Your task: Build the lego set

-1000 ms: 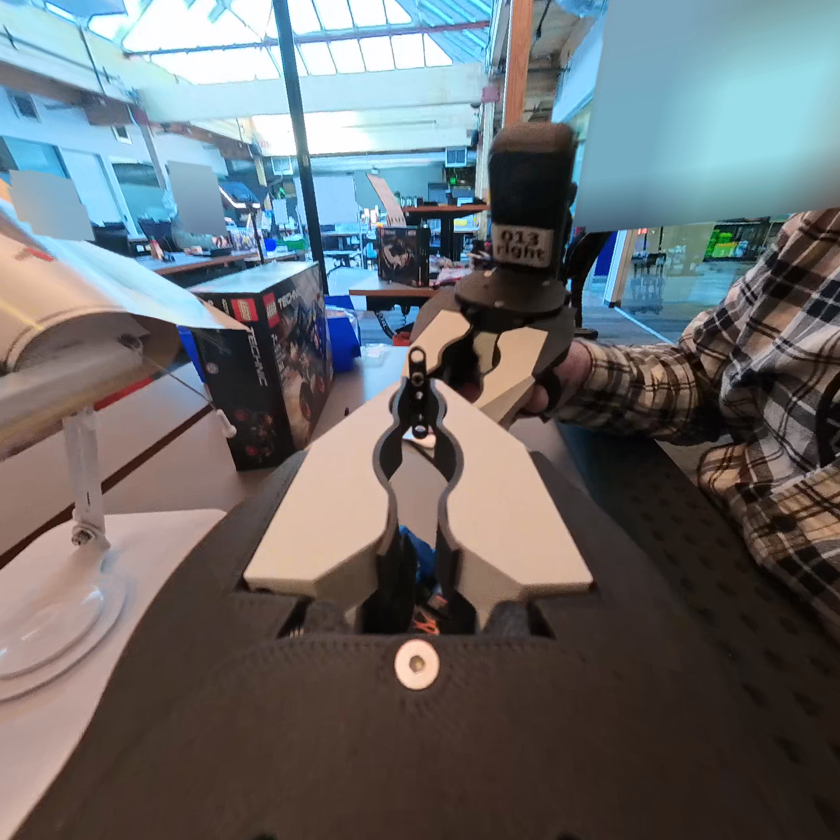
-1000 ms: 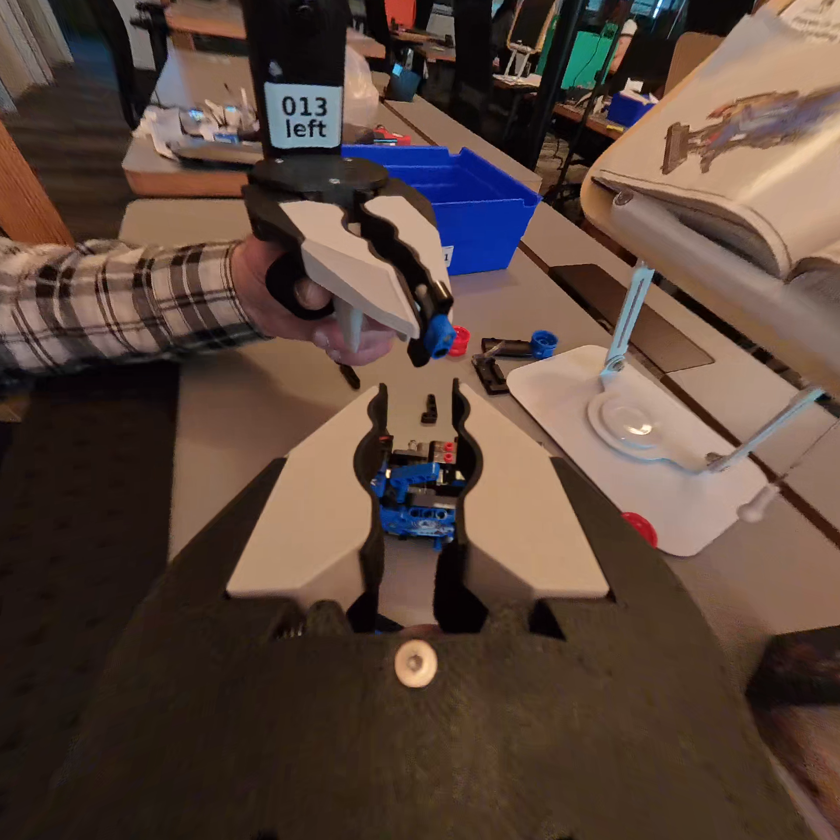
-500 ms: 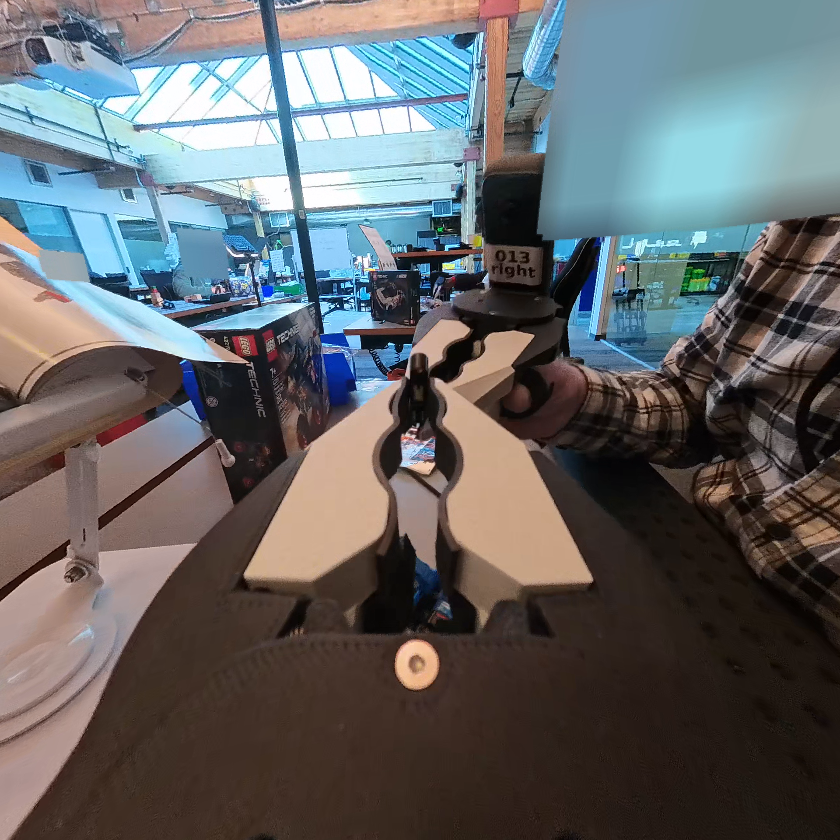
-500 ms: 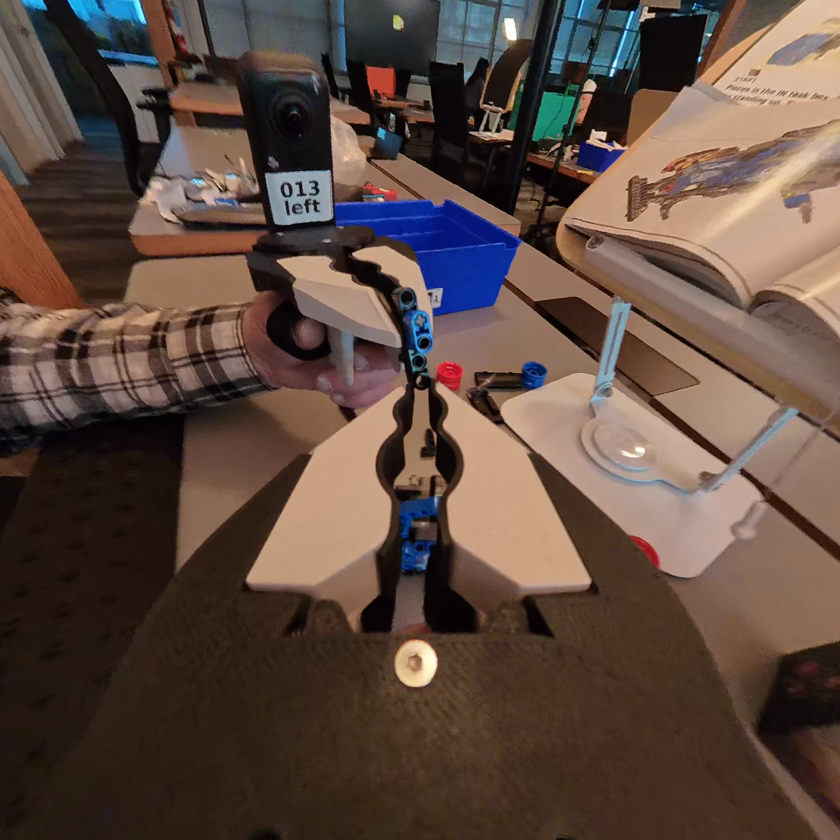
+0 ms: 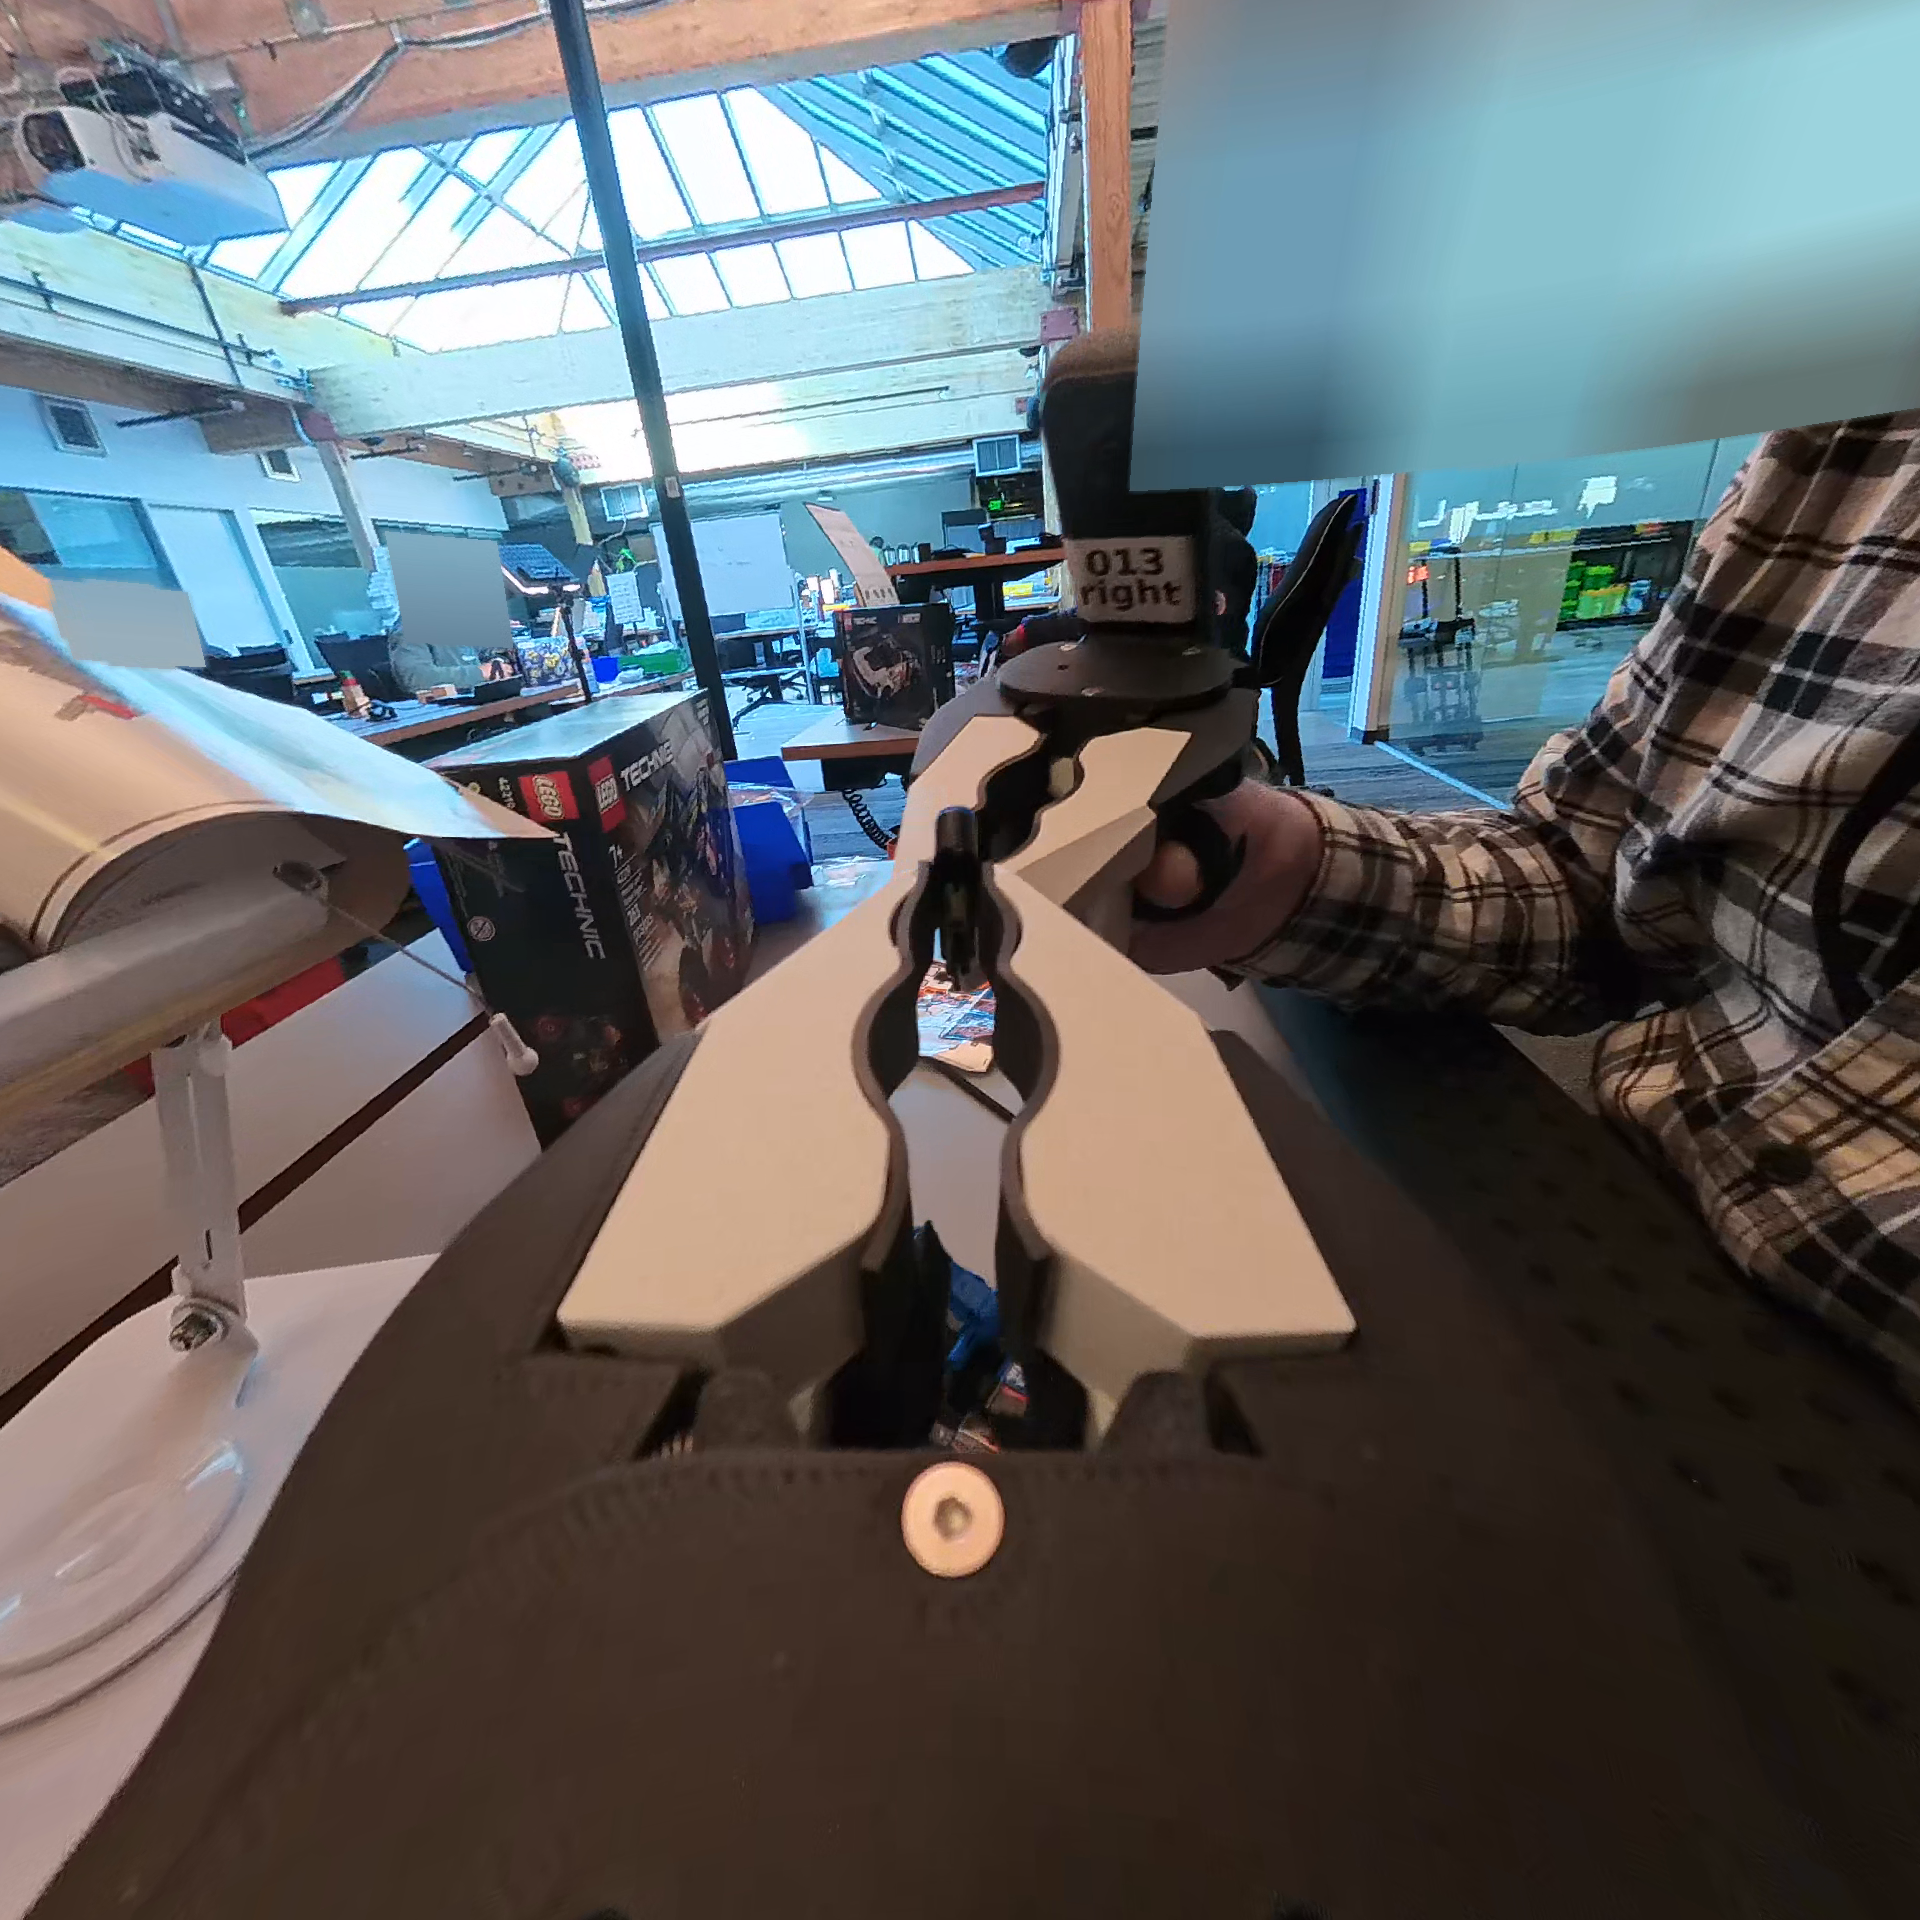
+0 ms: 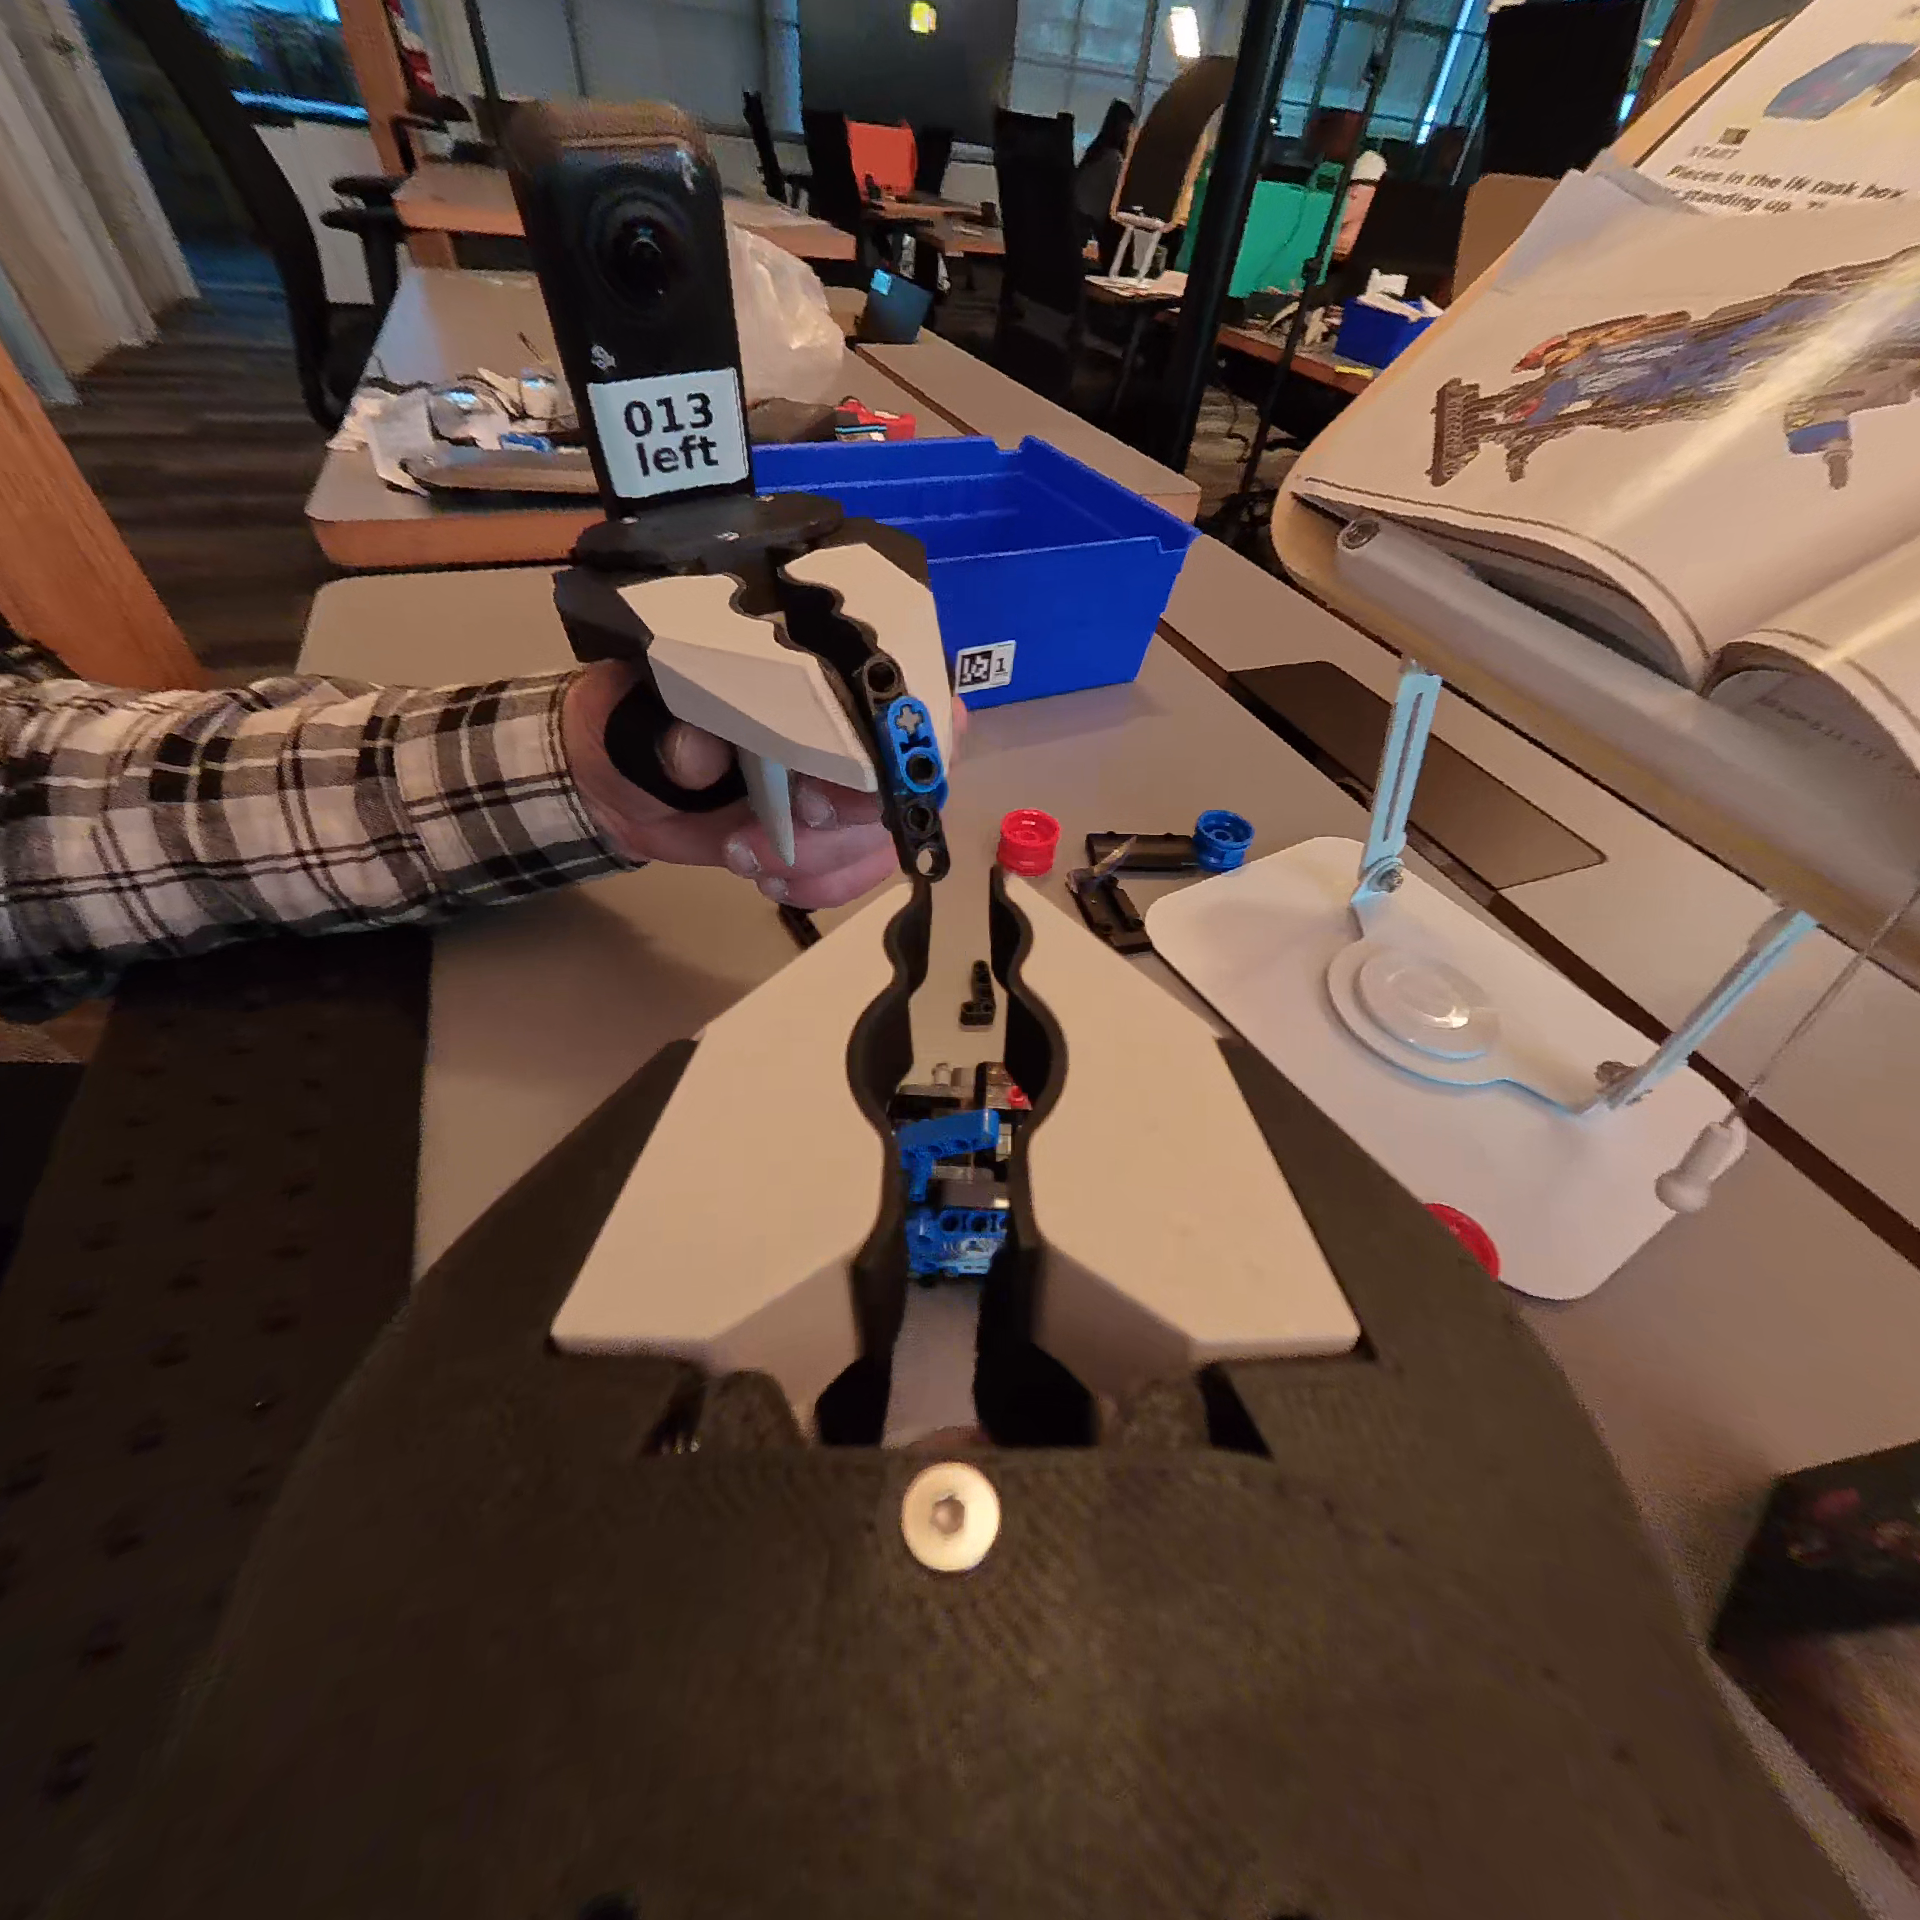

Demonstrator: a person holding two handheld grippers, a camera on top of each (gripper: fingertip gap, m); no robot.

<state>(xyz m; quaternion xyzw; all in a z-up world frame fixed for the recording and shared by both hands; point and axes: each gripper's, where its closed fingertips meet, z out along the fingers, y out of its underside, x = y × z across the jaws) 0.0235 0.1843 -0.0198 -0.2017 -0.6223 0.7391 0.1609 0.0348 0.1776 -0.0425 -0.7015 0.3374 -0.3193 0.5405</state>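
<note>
In the right wrist view, my left gripper (image 6: pixel 904 769) is shut on a black beam (image 6: pixel 920 821) that carries a blue connector (image 6: pixel 912 740). The beam hangs down, and its lower end sits right at the tips of my right gripper (image 6: pixel 956 894). The right jaws stand a narrow gap apart with nothing seen between them. Through that gap, a blue, black and grey lego assembly (image 6: pixel 956 1174) and a small black L piece (image 6: pixel 977 997) lie on the table. In the left wrist view, my left gripper (image 5: pixel 954 883) pinches the beam (image 5: pixel 954 831) edge-on, with the right gripper (image 5: pixel 1049 790) just behind it.
A blue bin (image 6: pixel 1039 551) stands behind. A red hub (image 6: pixel 1029 842), a blue hub (image 6: pixel 1223 840) and black parts (image 6: pixel 1117 894) lie beside the white book stand base (image 6: pixel 1455 1122). The instruction book (image 6: pixel 1662 416) overhangs on the right. A lego box (image 5: pixel 623 883) stands on the left. A person's plaid sleeve (image 6: pixel 260 790) comes in from the left. Less than 4 cm separates the two grippers' tips. Both grippers' tips are roughly 20 centimeters from the small black L piece (image 6: pixel 977 997).
My right jaws went from wide open to a narrow gap. The left gripper turned the beam upright, and its lower end moved to the right gripper's tips. Both views tilted upward.
</note>
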